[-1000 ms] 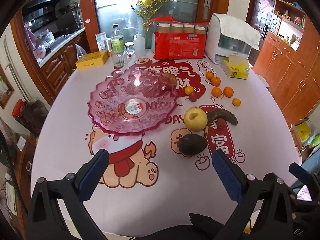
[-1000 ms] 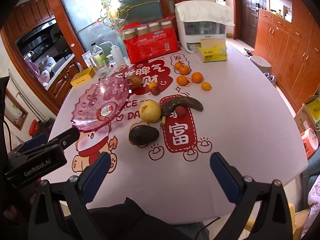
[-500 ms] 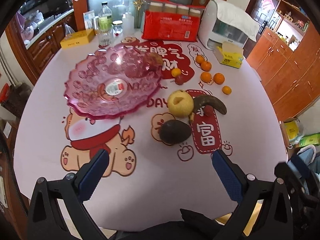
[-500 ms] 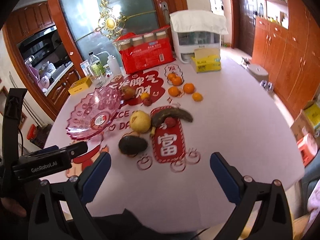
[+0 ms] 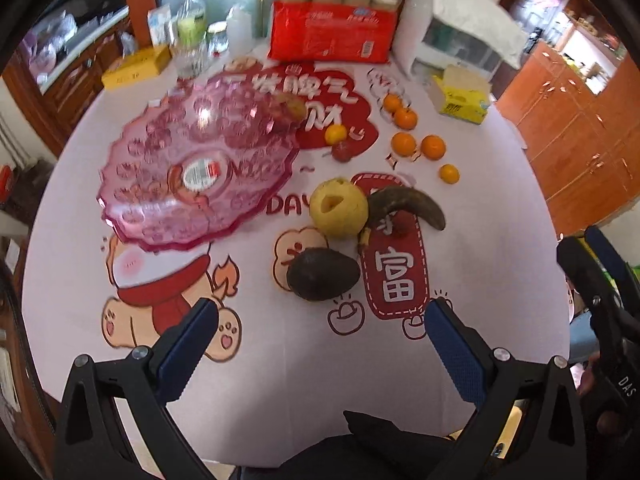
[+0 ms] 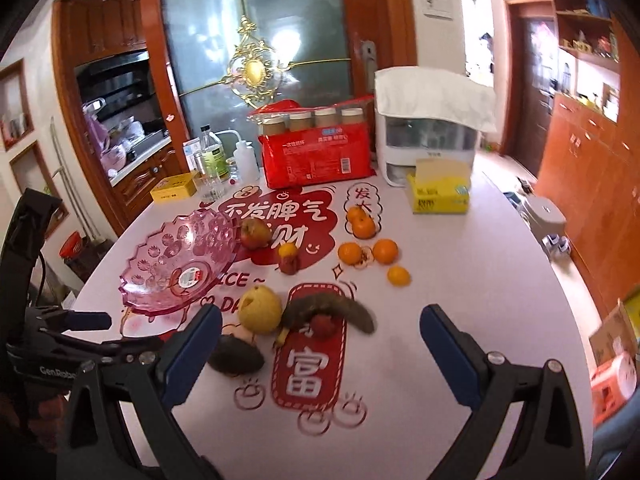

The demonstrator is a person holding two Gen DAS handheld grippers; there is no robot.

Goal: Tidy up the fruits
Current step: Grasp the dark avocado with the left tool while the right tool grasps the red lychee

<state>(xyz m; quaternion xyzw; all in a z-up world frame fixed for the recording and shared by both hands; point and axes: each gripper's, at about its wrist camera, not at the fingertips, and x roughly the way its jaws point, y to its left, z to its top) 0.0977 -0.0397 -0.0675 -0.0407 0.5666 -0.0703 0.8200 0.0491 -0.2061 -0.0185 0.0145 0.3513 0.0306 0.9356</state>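
A kitchen with wooden cabinets surrounds my bench (image 5: 500,264), covered in a white cartoon-print cloth. My left hand-held gripper (image 5: 320,344) and right hand-held gripper (image 6: 320,344) both hover above it, fingers spread wide, holding nothing. The pink glass fruit bowl (image 5: 192,168) sits empty at 10 o'clock. At centre lie a yellow pear (image 5: 339,208), a dark avocado (image 5: 322,274) and a blackened banana (image 5: 408,206); mandarins (image 5: 404,144) scatter at 1 o'clock.

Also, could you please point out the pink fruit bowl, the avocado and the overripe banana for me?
pink fruit bowl (image 5: 132,220): left wrist view, near scalloped rim.
avocado (image 5: 322,274): left wrist view, middle of its dark skin.
overripe banana (image 6: 352,310): right wrist view, brown curved back.
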